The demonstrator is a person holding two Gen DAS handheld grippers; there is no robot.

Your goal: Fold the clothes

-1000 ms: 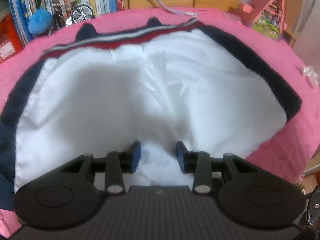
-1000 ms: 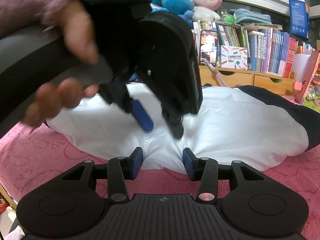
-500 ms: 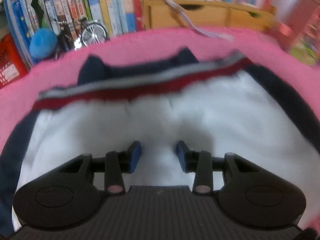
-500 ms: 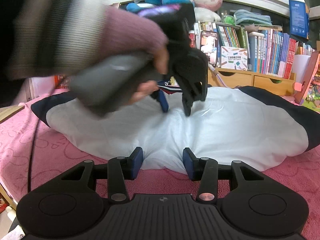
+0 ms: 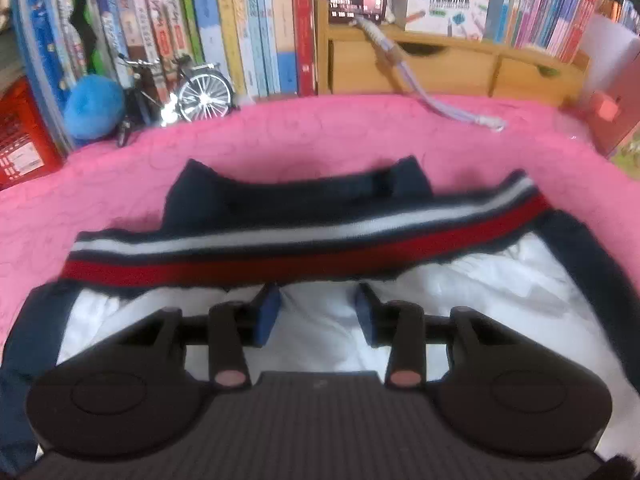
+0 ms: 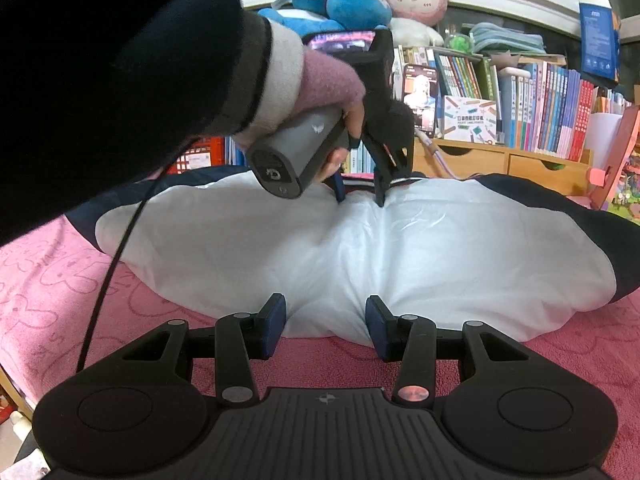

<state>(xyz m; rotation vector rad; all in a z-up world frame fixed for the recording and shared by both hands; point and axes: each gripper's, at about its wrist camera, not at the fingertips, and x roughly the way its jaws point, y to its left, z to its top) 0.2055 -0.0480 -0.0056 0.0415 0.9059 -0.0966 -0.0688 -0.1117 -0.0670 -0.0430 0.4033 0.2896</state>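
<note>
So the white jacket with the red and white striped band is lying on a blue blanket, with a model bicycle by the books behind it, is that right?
Not quite: the blanket is pink, not blue, as the left wrist view shows. The rest holds: the white jacket with the red and white striped band lies on it, and a model bicycle stands by the books behind.

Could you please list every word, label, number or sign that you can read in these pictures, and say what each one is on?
No words can be read for certain.
Grey handle: a small white winged logo, no letters.
Book spines: print too blurred.
White box: characters too small.
Blue box: print too small.
Red crate label: too blurred.
</note>
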